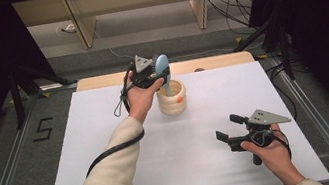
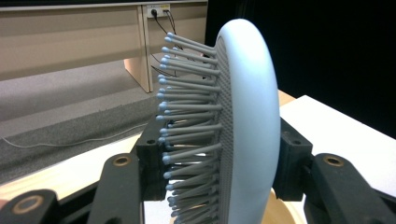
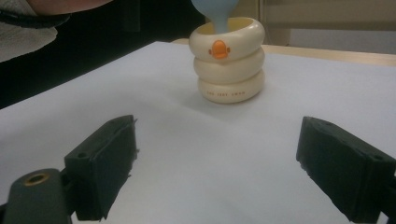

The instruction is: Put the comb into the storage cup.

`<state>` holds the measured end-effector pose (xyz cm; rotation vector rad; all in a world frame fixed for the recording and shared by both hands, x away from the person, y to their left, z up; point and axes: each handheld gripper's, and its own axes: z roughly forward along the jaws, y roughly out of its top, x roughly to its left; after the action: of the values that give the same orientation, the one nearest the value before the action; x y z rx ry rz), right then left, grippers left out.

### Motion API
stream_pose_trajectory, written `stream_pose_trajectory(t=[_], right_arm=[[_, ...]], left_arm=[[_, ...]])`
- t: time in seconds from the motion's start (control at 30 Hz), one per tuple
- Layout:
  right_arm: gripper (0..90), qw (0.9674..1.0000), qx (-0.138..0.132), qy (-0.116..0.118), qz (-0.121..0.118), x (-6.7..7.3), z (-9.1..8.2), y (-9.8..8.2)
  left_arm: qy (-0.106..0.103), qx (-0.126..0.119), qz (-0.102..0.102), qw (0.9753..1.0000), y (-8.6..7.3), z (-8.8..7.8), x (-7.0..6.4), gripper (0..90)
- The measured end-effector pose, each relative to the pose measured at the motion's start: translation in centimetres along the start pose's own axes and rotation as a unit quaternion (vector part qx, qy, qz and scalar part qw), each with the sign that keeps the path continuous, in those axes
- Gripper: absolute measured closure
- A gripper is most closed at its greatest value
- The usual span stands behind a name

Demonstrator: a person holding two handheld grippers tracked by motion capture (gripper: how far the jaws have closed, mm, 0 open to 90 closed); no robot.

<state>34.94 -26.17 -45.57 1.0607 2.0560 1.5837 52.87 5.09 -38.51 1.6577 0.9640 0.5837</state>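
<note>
A light blue hairbrush [image 1: 162, 68] stands upright with its handle down inside a cream ring-shaped holder [image 1: 172, 98] that bears an orange duck bill. My left gripper [image 1: 155, 75] is shut on the brush head [image 2: 243, 126]; in the left gripper view the pads press on the bristle side and the smooth back. The holder [image 3: 229, 60] stands on the white table ahead of my right gripper [image 3: 219, 172], with the brush handle [image 3: 217, 16] dipping into it. My right gripper [image 1: 229, 129] hovers open near the table's front right, nothing between its jaws.
The white table top [image 1: 111, 147] lies over a wooden board whose far edge [image 1: 218, 61] shows behind it. Beyond are grey floor, desk legs [image 1: 83, 30] and cables. Dark curtains stand on both sides.
</note>
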Motion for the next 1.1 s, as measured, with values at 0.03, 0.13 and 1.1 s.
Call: stream_pose_trajectory(t=[0.03,0.13,1.1], right_arm=[[13.1,1.0000,0.001,0.000,-0.001,0.00,-0.01,0.00],[13.1,1.0000,0.002,0.000,0.001,0.01,0.00,-0.01],[13.1,1.0000,0.003,-0.001,0.000,0.03,0.04,-0.04]], left_arm=[[-0.002,-0.002,-0.005,1.0000,-0.11,0.01,0.08,48.3],[-0.002,-0.003,-0.010,0.9999,-0.14,-0.03,0.19,48.3],[-0.009,0.000,-0.065,0.9979,-0.35,-0.26,0.90,46.8]])
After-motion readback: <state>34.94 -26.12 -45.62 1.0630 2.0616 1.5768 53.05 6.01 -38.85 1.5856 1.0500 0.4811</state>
